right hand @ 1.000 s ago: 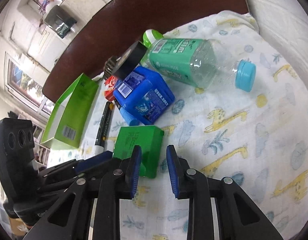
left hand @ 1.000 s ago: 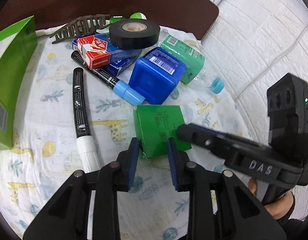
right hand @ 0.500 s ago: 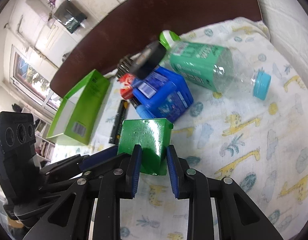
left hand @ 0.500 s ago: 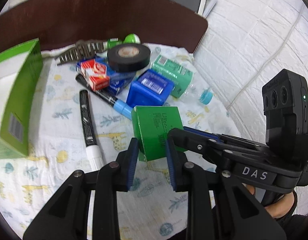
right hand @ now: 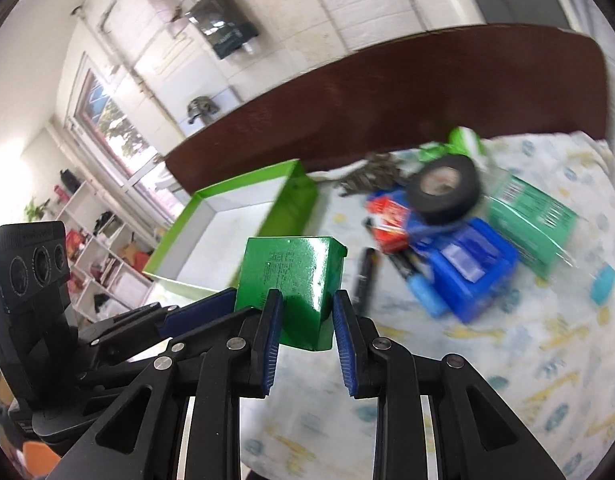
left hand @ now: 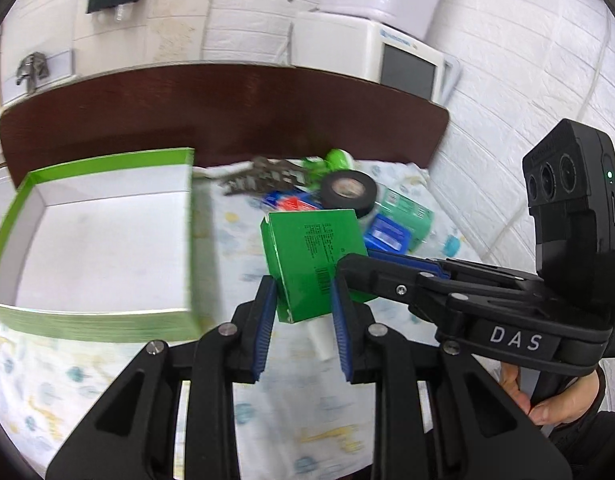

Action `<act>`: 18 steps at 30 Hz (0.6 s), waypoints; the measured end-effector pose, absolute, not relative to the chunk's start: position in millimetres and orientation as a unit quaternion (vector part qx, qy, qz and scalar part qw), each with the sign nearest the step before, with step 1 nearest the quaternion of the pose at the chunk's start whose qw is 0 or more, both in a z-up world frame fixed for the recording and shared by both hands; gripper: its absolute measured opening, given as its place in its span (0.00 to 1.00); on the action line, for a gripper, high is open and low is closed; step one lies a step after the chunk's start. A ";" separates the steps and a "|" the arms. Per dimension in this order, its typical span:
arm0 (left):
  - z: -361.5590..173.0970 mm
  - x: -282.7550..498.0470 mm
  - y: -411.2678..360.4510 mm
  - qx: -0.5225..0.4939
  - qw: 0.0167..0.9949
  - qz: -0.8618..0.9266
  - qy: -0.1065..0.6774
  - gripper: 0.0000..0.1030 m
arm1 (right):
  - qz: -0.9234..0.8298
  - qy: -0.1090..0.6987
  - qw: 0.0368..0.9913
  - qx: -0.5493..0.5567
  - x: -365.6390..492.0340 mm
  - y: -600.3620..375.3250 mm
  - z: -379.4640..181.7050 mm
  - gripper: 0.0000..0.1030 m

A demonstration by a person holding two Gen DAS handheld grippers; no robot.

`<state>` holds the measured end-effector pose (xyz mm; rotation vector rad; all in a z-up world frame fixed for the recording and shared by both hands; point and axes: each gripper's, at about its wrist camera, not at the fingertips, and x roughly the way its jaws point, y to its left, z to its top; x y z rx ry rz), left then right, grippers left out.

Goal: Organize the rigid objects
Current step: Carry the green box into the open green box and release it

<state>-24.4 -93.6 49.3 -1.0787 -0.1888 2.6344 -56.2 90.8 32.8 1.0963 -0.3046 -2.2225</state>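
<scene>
Pinching from two sides, the left gripper (left hand: pixel 301 304) and the right gripper (right hand: pixel 307 334) both hold the small green box (left hand: pixel 313 260) clear of the giraffe-print cloth (left hand: pixel 107 380); each pair of blue-padded fingers presses against a face of the carton, and the right gripper's fingers cross in beside the left's. Just beside the green box, toward the window side, stands the open lime-green tray (left hand: pixel 91 326), its white inside bare and its near wall between box and floor of the tray. On the other side of the box lies a heap: one black tape roll (right hand: pixel 443 190), one blue container (right hand: pixel 473 268), one red-and-white packet (right hand: pixel 389 222), two markers (right hand: pixel 363 276), one green-labelled bottle (right hand: pixel 533 218) with a light blue cap, and one hair claw (left hand: pixel 259 178). Beyond the heap the dark wooden headboard (left hand: pixel 227 112) closes off the cloth's far edge. Bare cloth lies under and in front of the box.
</scene>
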 end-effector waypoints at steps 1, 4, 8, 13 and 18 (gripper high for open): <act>52.6 -23.1 -103.6 -0.371 0.134 0.917 -0.064 0.23 | -0.842 -0.111 0.327 0.415 -58.1 79.1 35.4 0.28; 61.3 -18.4 -132.1 -0.361 0.102 0.926 -0.053 0.25 | -0.832 -0.110 0.355 0.412 -65.1 45.7 41.6 0.28; 64.6 -18.1 -167.5 -0.355 0.061 0.932 -0.037 0.26 | -0.827 -0.089 0.384 0.400 -72.9 -2.9 50.2 0.28; 60.9 -24.8 -217.1 -0.360 0.034 0.931 -0.057 0.26 | -0.821 -0.064 0.409 0.393 -84.7 -61.8 57.2 0.28; 53.3 -27.9 -255.2 -0.369 0.010 0.927 -0.059 0.26 | -0.801 -0.052 0.422 0.422 -96.2 -110.5 42.6 0.28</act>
